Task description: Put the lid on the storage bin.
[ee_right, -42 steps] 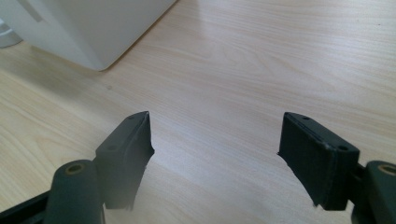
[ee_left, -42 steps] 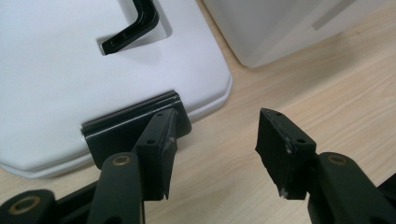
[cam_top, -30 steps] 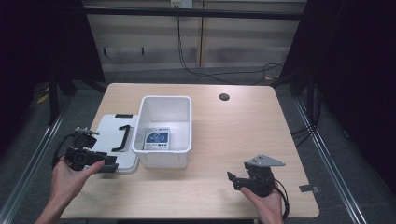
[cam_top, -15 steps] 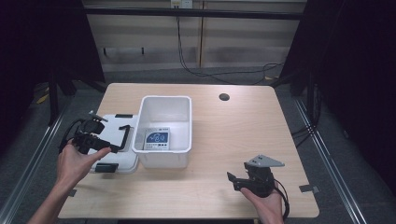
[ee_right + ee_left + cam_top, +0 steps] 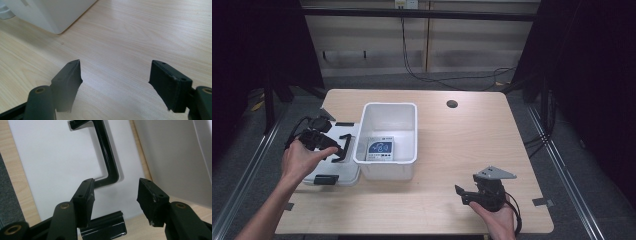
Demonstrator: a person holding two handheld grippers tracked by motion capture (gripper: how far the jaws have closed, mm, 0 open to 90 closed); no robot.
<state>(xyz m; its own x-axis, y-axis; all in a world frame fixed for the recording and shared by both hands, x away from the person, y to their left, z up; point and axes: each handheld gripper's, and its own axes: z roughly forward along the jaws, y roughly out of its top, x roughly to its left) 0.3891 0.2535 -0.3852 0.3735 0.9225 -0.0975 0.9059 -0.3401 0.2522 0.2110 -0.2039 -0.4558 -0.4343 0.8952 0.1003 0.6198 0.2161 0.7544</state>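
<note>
Hovering over white lid (image 5: 324,150) at table's 9 o'clock, left gripper (image 5: 329,145) jaws just been opening, nothing between them (black handle (image 5: 106,157) beyond), white bin (image 5: 387,137) beside lid, right gripper (image 5: 464,195) at 5 o'clock, wide apart, empty.

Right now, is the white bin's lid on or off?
Off: the lid lies flat on the table left of the open bin, handle up.
</note>
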